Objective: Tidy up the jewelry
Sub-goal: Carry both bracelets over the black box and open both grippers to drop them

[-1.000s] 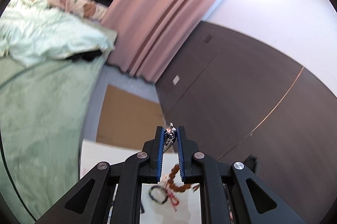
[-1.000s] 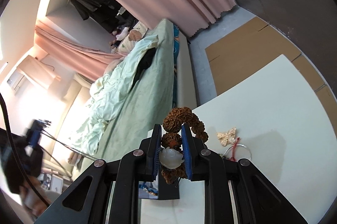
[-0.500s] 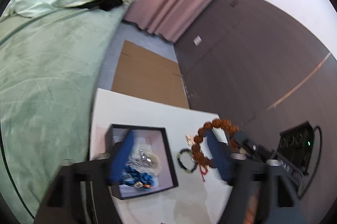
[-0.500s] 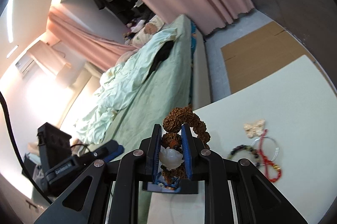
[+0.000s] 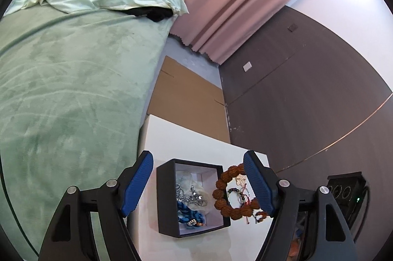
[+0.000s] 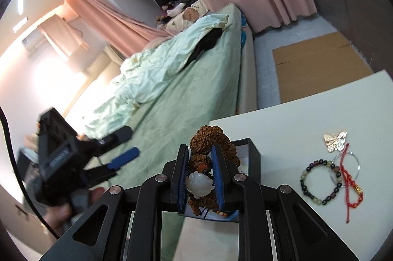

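Right gripper (image 6: 200, 172), lower centre, clamps the brown seed bracelet (image 6: 208, 140) above the black box (image 5: 169, 199); left gripper (image 5: 199, 182) has just spread wide, empty; no writing is legible

My left gripper (image 5: 199, 184) is matt black plastic with ribbed blue rubbery pads (image 5: 137, 184). My right gripper (image 6: 200, 171), of the same make, presses its pads on a bracelet (image 6: 208, 140) of rough, knobbly brown seed beads with a smooth, milky, glossy carved flower (image 6: 199, 183). The box (image 5: 167, 199) is matt black card outside with a pale, smooth lining, and shiny metal chain (image 5: 194, 197) lies in it. The table (image 6: 282, 128) is smooth matt white. On it lie a glinting gold metal butterfly (image 6: 335, 140), a glossy stone-bead bracelet (image 6: 319, 182) and red cord (image 6: 348, 184). The bedspread (image 5: 73, 89) looks like soft, velvety green cloth.
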`<state>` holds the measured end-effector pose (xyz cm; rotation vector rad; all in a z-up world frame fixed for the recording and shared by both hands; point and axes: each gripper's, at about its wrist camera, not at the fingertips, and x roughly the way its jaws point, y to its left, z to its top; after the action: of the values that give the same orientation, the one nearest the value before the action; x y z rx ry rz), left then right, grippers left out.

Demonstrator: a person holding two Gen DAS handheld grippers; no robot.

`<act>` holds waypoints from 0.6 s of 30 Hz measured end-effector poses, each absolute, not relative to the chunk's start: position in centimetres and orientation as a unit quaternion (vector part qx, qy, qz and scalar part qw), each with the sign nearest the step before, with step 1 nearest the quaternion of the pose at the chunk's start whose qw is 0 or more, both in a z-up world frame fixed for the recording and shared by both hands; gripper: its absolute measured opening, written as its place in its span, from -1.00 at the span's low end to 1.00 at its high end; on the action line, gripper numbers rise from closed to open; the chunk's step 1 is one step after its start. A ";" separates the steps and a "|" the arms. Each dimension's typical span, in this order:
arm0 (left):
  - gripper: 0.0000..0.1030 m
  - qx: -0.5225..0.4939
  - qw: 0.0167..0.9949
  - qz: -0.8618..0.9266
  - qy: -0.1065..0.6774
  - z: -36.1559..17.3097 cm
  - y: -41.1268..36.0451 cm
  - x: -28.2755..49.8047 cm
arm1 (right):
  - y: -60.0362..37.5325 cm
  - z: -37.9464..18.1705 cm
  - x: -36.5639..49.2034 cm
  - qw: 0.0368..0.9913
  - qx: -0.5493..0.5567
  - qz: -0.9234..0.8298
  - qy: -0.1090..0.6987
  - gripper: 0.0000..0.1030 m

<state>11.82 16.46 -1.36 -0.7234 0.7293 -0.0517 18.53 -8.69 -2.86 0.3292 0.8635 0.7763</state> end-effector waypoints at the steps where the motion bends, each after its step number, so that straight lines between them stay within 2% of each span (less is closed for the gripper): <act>1: 0.47 -0.342 0.872 -0.025 0.349 -1.3 16.4 11.8 | -8.0 -2.9 18.4 0.828 0.139 0.360 0.406 -0.58; 2: 0.47 -0.339 0.873 -0.025 0.349 -1.2 16.4 11.7 | -7.5 -2.9 18.3 0.829 0.131 0.359 0.409 -0.55; 4: 0.47 -0.337 0.874 -0.027 0.348 -1.1 16.2 11.7 | -6.6 -3.2 18.2 0.817 0.123 0.373 0.422 -0.20; 5: 0.47 -0.337 0.874 -0.027 0.349 -1.1 16.2 11.7 | -6.5 -3.4 18.1 0.812 0.125 0.376 0.428 -0.14; 14: 0.52 -0.330 0.872 -0.025 0.360 -1.3 15.6 11.8 | -10.3 -3.5 18.7 0.820 0.161 0.338 0.433 -0.12; 18: 0.82 -0.324 0.874 -0.024 0.362 -1.4 14.6 12.1 | -11.8 -3.4 18.2 0.832 0.155 0.297 0.443 -0.12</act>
<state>12.11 14.59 -1.42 -0.6761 0.7568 -0.0507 18.24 -11.82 -3.39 0.3284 0.9388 0.6306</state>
